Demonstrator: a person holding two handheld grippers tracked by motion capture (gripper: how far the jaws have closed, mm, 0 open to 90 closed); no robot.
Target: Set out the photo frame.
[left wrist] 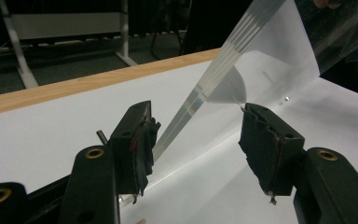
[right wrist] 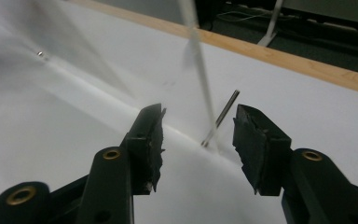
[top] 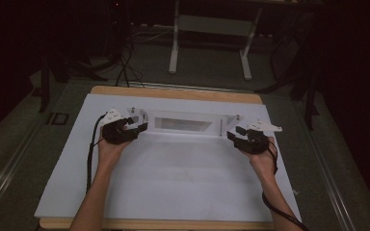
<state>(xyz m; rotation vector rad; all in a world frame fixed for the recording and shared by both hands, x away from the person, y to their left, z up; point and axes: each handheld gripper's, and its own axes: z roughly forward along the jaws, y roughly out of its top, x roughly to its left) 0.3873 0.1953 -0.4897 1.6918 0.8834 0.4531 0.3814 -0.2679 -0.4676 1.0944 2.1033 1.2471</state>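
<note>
Clear acrylic tray point(top: 183, 122), see-thru w/ frosted edges, sits center frame; left gripper point(top: 136, 128) & right gripper point(top: 235, 133) both released, jaws apart at its ends.

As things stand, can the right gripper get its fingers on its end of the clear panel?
Probably yes. The right gripper is open, with the edge of the clear panel standing between its fingers and nothing in the way.

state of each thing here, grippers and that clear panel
left gripper: open, jaws either side of the panel's end
right gripper: open, jaws either side of the other end
clear panel: standing on edge on the white sheet, not clamped
</note>
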